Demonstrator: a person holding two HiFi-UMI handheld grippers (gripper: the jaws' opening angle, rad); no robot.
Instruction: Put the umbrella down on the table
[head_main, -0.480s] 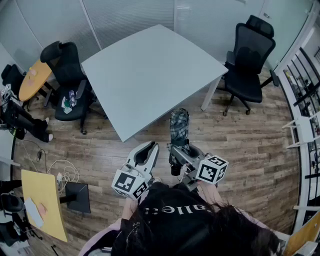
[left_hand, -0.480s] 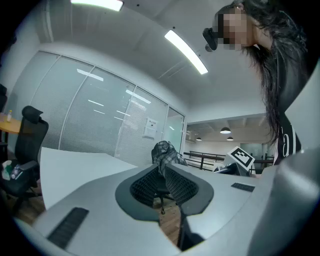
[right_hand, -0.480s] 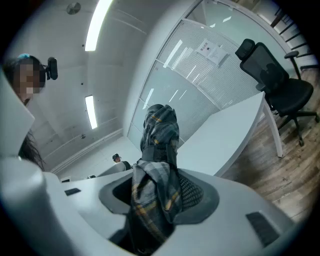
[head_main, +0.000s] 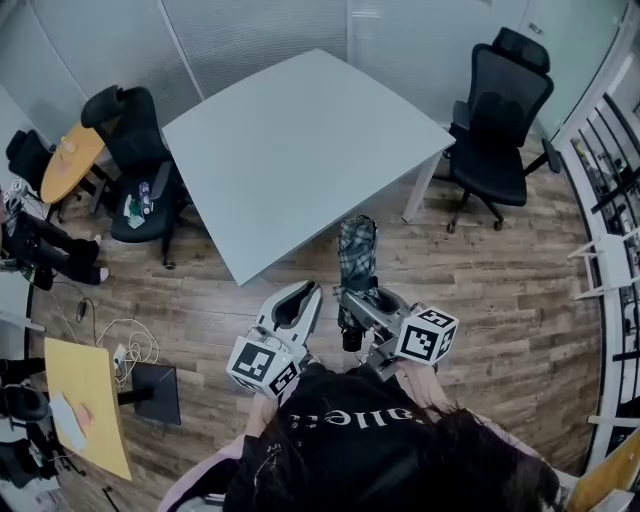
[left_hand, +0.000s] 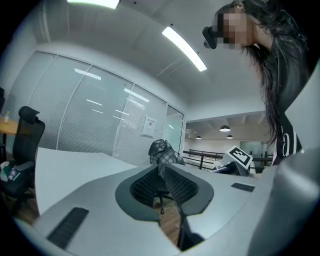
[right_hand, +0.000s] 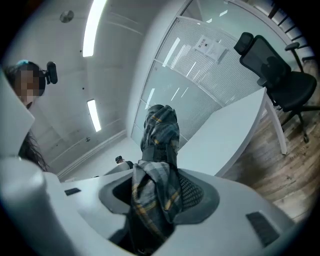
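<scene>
A folded dark plaid umbrella (head_main: 357, 255) stands upright in my right gripper (head_main: 362, 300), over the wooden floor just in front of the pale grey table (head_main: 300, 140). In the right gripper view the jaws are shut on the umbrella (right_hand: 159, 150) around its lower part, and the table (right_hand: 225, 135) lies beyond. My left gripper (head_main: 295, 302) hangs beside it on the left, apart from the umbrella. Its pads (left_hand: 150, 187) meet with nothing between them, and the umbrella (left_hand: 162, 151) shows past them.
Black office chairs stand at the table's right (head_main: 500, 110) and left (head_main: 135, 150). A small yellow round table (head_main: 68, 160), a yellow board (head_main: 90, 400) and loose cables (head_main: 125, 345) are at the left. A white rack (head_main: 610, 250) lines the right wall.
</scene>
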